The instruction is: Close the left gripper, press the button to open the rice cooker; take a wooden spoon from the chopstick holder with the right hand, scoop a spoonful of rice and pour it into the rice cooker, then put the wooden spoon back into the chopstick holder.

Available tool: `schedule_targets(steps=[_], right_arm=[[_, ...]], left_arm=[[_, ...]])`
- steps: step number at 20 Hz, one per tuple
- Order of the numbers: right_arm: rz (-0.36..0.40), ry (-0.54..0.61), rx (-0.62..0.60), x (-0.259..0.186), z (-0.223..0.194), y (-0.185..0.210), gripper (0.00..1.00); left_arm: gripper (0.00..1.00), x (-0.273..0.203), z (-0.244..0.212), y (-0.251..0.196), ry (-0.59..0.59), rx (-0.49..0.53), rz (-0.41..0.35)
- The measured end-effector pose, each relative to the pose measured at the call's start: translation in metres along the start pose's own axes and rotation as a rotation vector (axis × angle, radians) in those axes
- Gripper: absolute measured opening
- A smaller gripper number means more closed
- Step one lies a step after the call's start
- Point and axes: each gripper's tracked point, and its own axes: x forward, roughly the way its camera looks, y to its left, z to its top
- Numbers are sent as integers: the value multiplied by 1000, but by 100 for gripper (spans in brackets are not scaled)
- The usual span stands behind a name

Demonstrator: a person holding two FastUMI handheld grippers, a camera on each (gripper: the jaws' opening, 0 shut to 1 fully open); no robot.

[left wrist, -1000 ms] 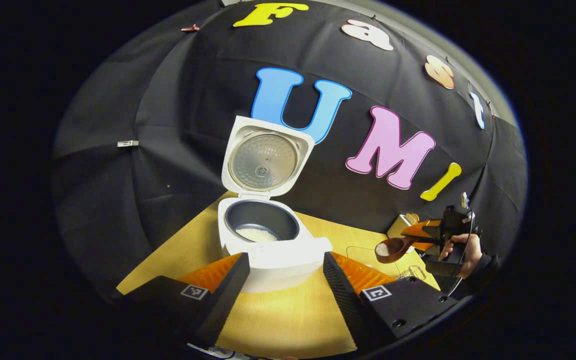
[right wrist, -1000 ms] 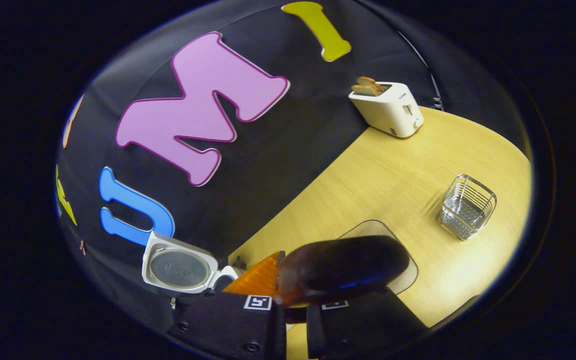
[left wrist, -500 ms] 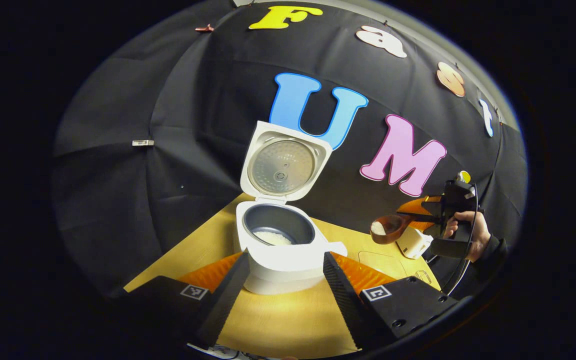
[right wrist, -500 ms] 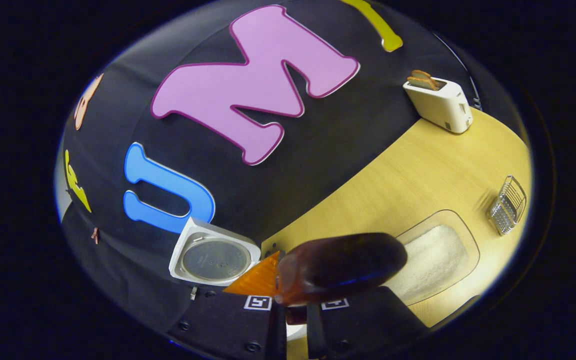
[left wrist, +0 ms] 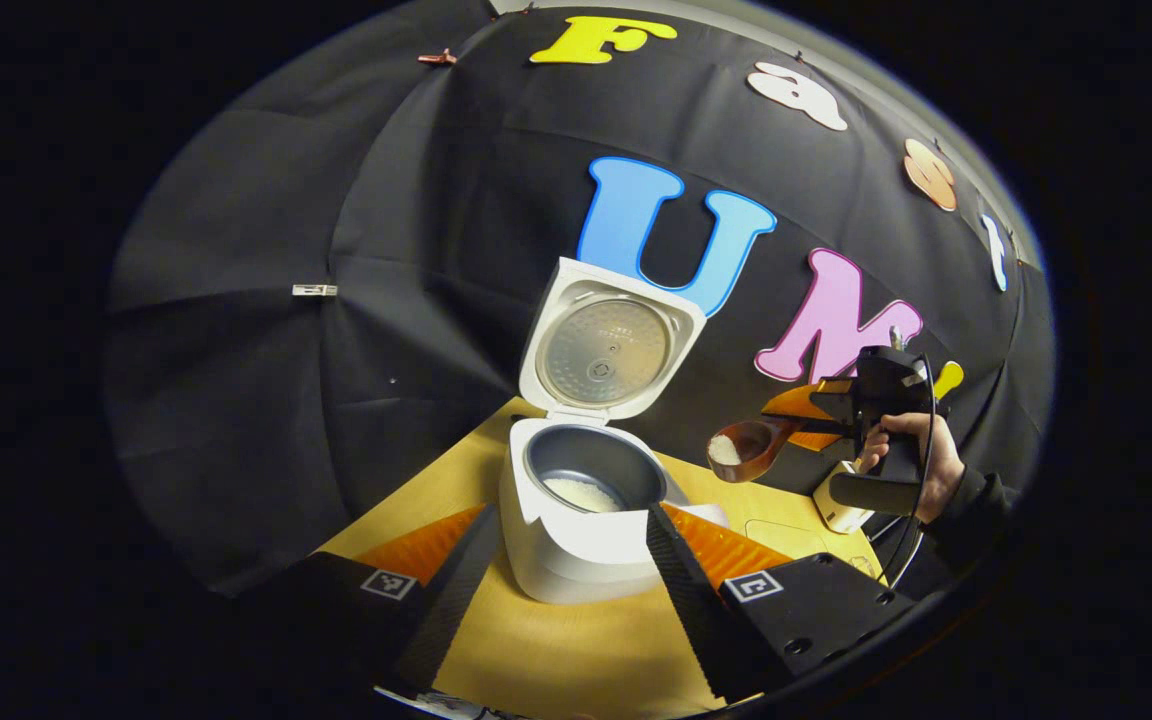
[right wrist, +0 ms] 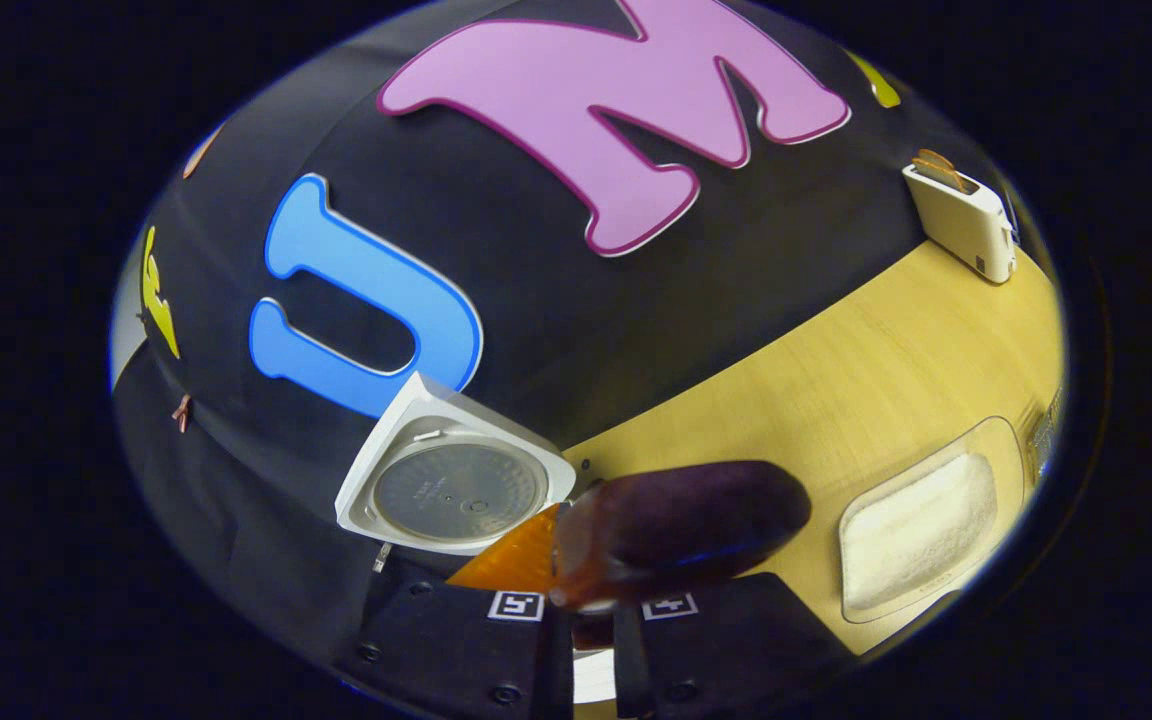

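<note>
Currently the right tool [left wrist: 816,425], pinching the wooden spoon [left wrist: 748,449], holds its loaded bowl just right of the open rice cooker [left wrist: 586,500]; left tool [left wrist: 566,560] spread.

glossy white plastic rice cooker [left wrist: 576,540], dark polished wooden spoon [right wrist: 676,530], matt wood-grain table [right wrist: 866,380].

White rice cooker [left wrist: 576,545] with grey inner pot [left wrist: 591,470], white rice [left wrist: 584,493], dark brown wooden spoon [left wrist: 748,447], cream toaster [right wrist: 966,215], yellow wood-grain tabletop [right wrist: 836,390]
</note>
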Motion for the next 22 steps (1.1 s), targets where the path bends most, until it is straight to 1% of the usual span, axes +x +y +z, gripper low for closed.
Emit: schedule_targets(steps=[4, 7, 10, 11, 12, 13, 14, 15, 17, 18, 19, 20, 21, 22], right_arm=[[4, 27, -56, 33, -22, 15, 8], [4, 25, -162, 54, -37, 29, 8], [28, -3, -341, 65, -50, 48, 8], [36, -10, -407, 70, -57, 54, 7], [40, -13, -470, 74, -65, 59, 8], [41, -13, -525, 77, -71, 62, 8], [44, -10, -577, 80, -80, 63, 8], [47, -2, -627, 82, -87, 64, 8], [54, -11, -735, 84, -99, 70, 7], [65, -31, -803, 85, -102, 75, 20], [80, -52, -874, 85, -102, 80, 20], [96, -61, -941, 85, -108, 84, 20], [110, -64, -995, 83, -112, 86, 20], [125, -64, -1040, 79, -116, 89, 20]], left_arm=[[96, 4, -7, 24, 26, -52, 45], [96, 6, -8, 37, 29, -81, 71], [96, 8, -10, 48, 40, -99, 93], [96, 9, -10, 50, 42, -127, 93], [92, 9, -8, 50, 40, -162, 89], [92, 9, -8, 52, 38, -192, 88], [96, 10, -10, 53, 44, -213, 92], [96, 12, -13, 55, 47, -222, 97], [96, 14, -18, 62, 45, -206, 113], [96, 14, -18, 65, 40, -189, 120], [92, 13, -18, 68, 37, -173, 125], [96, 13, -19, 71, 42, -171, 130], [92, 13, -19, 73, 43, -183, 131], [92, 12, -16, 74, 35, -199, 131]])
